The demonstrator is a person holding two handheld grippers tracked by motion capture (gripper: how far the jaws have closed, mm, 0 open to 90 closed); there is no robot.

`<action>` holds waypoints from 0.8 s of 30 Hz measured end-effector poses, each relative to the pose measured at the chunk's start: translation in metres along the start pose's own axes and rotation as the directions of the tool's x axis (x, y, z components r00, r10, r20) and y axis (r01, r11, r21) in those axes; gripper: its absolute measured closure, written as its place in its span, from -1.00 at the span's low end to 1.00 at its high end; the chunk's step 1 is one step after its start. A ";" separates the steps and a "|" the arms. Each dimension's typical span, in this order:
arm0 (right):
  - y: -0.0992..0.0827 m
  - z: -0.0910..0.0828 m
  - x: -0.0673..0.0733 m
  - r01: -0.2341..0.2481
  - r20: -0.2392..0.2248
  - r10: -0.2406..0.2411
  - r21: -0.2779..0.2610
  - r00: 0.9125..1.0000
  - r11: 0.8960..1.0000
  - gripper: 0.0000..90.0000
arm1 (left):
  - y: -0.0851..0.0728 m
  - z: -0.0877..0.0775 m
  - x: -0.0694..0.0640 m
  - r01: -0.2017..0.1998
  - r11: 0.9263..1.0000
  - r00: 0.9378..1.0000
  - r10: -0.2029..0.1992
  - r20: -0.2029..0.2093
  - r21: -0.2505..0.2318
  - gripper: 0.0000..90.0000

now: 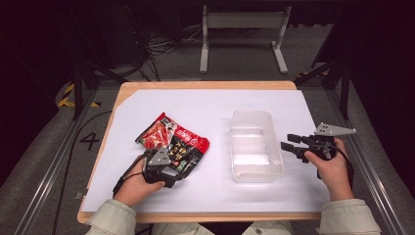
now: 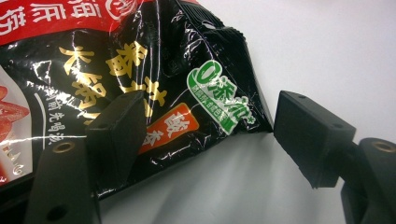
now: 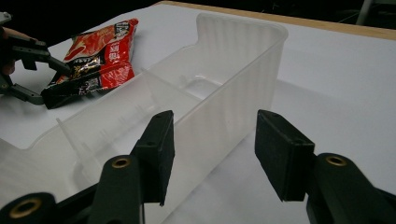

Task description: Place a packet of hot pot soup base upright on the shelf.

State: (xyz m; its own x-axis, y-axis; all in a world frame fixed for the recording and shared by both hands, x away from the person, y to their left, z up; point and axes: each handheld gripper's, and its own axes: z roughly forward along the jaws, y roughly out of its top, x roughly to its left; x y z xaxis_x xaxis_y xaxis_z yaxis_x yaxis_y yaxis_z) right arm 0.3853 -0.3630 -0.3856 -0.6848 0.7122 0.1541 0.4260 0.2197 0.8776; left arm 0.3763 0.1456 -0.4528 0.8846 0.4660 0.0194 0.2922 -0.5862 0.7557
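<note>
The likeliest failure is a weak pinch on slippery film: the left gripper (image 2: 205, 135) has only the lower corner of the red-and-black snack packet (image 1: 172, 143) between its jaws, so closing there could catch just the crimped seam, and the crinkly bag could swing, slide out, or drag the second packet it overlaps. In the left gripper view the jaws stand spread, one pad over the printed face and the other clear of the packet's edge above the white table cover (image 1: 205, 105); nothing is clamped yet. The packet lies left of centre on the table, well apart from the clear plastic bin (image 1: 254, 147). A second risk sits at the right gripper (image 3: 212, 154): its parted jaws straddle the bin's near wall without visibly pressing it, so the light, empty bin could skate or tip if nudged or dropped into.
</note>
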 end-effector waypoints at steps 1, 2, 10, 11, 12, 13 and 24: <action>0.000 0.000 0.000 0.000 0.000 0.000 0.000 1.000 1.000 0.08 | 0.000 0.000 0.000 0.000 1.000 1.000 0.000 0.000 0.000 -0.41; 0.000 0.000 0.000 0.000 0.001 0.000 -0.001 1.000 1.000 0.08 | 0.000 0.001 -0.001 -0.007 1.000 1.000 0.007 -0.011 0.001 -0.41; -0.001 0.000 0.000 0.004 0.005 -0.004 0.000 1.000 1.000 0.08 | 0.007 0.007 -0.011 -0.079 0.996 0.991 0.084 -0.100 0.052 -0.15; -0.001 0.000 0.001 0.004 0.005 -0.004 0.000 1.000 1.000 0.08 | 0.007 0.007 -0.011 -0.084 0.995 0.991 0.089 -0.104 0.053 -0.11; 0.000 0.000 0.001 0.006 0.004 -0.006 0.001 1.000 1.000 0.08 | 0.007 0.006 -0.010 -0.090 0.994 0.990 0.095 -0.108 0.055 -0.02; 0.000 0.000 0.001 0.005 0.005 -0.005 0.000 1.000 1.000 0.08 | 0.006 0.005 -0.010 -0.089 0.994 0.988 0.095 -0.118 0.057 0.08; 0.000 -0.002 0.002 0.011 0.005 -0.011 -0.008 1.000 1.000 0.08 | 0.010 0.001 -0.015 -0.099 0.992 0.982 0.109 -0.155 0.071 0.72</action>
State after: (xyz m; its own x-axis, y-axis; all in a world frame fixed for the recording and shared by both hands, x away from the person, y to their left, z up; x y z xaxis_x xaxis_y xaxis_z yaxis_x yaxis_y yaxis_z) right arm 0.3833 -0.3629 -0.3847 -0.6861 0.7134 0.1424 0.4139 0.2218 0.8829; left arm 0.3667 0.1322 -0.4465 0.8442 0.4961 0.2032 0.2281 -0.6754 0.7013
